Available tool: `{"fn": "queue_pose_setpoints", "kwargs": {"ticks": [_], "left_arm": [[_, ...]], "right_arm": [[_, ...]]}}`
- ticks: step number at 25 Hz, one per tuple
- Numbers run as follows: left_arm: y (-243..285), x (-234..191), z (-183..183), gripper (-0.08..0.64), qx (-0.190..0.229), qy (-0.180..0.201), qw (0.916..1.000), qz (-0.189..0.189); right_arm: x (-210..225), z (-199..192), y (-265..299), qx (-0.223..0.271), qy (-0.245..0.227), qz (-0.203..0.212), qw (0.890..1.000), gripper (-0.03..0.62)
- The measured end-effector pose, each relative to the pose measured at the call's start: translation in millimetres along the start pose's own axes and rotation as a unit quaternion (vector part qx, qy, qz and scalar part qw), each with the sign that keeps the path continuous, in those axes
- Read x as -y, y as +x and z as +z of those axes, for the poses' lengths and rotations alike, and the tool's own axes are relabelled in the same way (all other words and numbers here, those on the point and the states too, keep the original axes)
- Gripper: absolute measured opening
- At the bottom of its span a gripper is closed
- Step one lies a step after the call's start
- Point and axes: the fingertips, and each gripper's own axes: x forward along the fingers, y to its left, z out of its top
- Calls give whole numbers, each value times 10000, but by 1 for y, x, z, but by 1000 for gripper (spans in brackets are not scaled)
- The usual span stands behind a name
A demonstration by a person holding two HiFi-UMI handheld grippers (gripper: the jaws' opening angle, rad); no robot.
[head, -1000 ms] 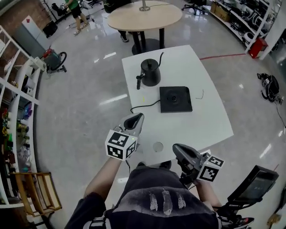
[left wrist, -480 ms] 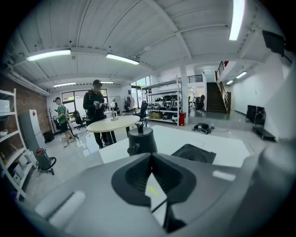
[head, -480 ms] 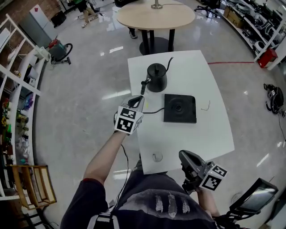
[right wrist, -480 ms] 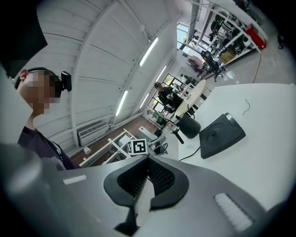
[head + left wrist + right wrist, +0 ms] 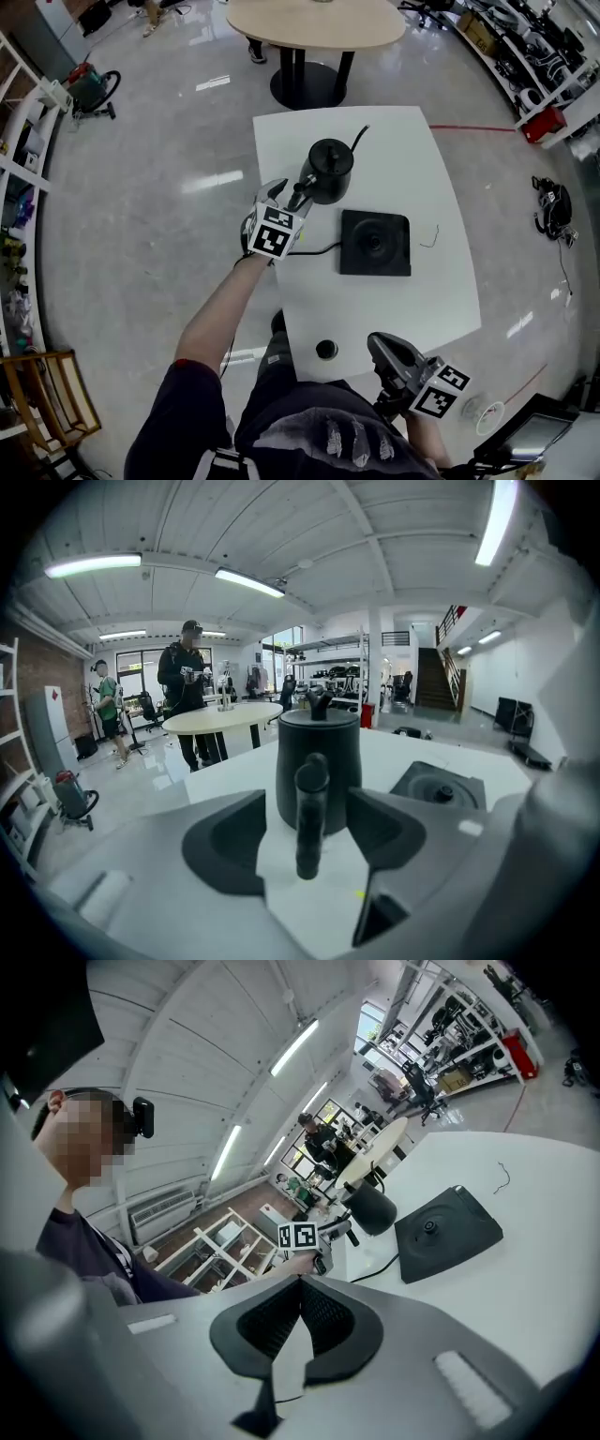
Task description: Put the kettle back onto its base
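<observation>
The left hand-held gripper (image 5: 284, 199) is stretched out over the left side of the white desk (image 5: 441, 291) with its jaws spread. The kettle's upright handle (image 5: 310, 808) stands between them, and neither pad touches it. Just past the handle is the black kettle (image 5: 329, 169) itself, standing on the desk with its thin spout toward the far edge. It is off its base (image 5: 375, 243), the flat black square lying beside it on the right and a little nearer the person. Nothing lies between kettle and base.

Closer in, the right hand-held gripper (image 5: 380, 345) hangs at the desk's near edge, jaws pressed together and empty, next to a round hole (image 5: 326, 349) in the desktop. A black cord (image 5: 317, 250) trails from the base toward the left edge. Beyond the desk stands a round wooden table (image 5: 314, 21).

A second ago the left hand-held gripper was back at the near edge; it has since reached the handle, and its jaws have just been opening. Kettle and base have not moved.
</observation>
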Motion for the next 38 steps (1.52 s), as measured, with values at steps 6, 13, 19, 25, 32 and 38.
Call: {"fn": "queue_pose_setpoints", "kwargs": {"ticks": [6, 13, 19, 25, 32, 38], "left_arm": [[22, -8, -3, 227, -110, 143, 9998, -81], [34, 5, 1, 77, -118, 233, 9990, -364], [35, 9, 0, 69, -71, 104, 9988, -475], [27, 3, 4, 66, 121, -132, 9990, -410], [10, -7, 19, 66, 351, 66, 9987, -365], [-6, -3, 16, 66, 263, -94, 9985, -462]], "right_arm": [[2, 5, 13, -52, 94, -190, 9998, -2], [6, 11, 12, 27, 179, -235, 9996, -2], [14, 6, 2, 84, 264, -321, 9991, -2], [16, 9, -1, 71, 214, -339, 9992, -2], [15, 10, 5, 100, 157, -295, 9994, -2], [11, 4, 3, 0, 264, -288, 9992, -2]]}}
